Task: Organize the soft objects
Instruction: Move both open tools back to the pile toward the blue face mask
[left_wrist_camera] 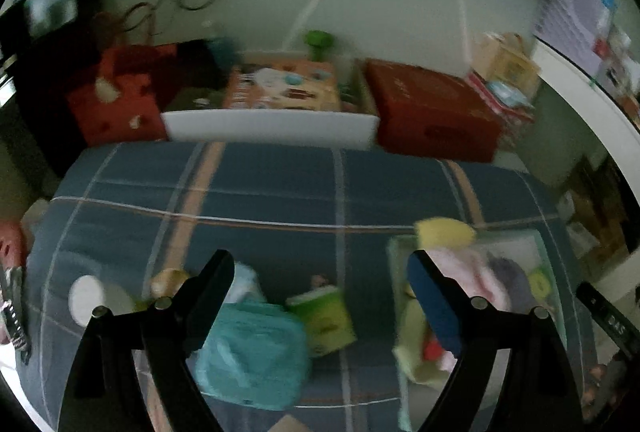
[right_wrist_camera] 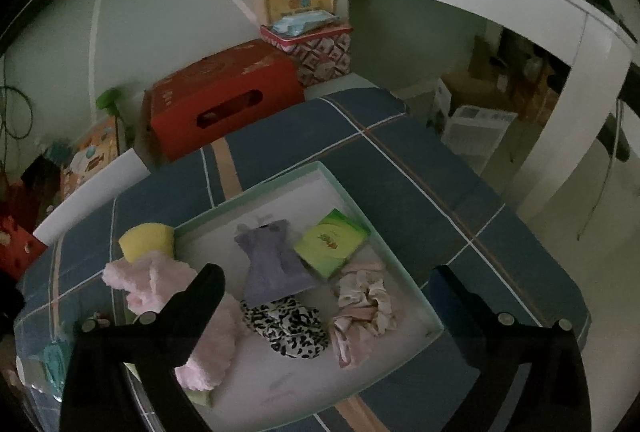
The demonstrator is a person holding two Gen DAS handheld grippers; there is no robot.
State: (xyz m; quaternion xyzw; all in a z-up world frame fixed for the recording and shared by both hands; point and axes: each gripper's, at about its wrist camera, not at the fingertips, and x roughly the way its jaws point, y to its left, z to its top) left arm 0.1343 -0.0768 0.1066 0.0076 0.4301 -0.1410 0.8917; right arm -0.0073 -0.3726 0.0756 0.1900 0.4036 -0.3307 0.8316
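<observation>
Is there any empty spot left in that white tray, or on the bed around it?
The tray is bare in its far corner, behind the purple cloth and green packet. The blanket beyond the tray is free. The tray's near half, with pink fluffy cloth, is crowded.

- White shallow tray (right_wrist_camera: 400, 264) before you holds purple cloth (right_wrist_camera: 272, 264), leopard-print fabric (right_wrist_camera: 290, 326), crumpled pale pink cloth (right_wrist_camera: 362, 308), green tissue pack (right_wrist_camera: 330, 242).
- Fluffy pink cloth (right_wrist_camera: 160, 282) drapes over its left rim, touching a yellow sponge (right_wrist_camera: 146, 240).
</observation>
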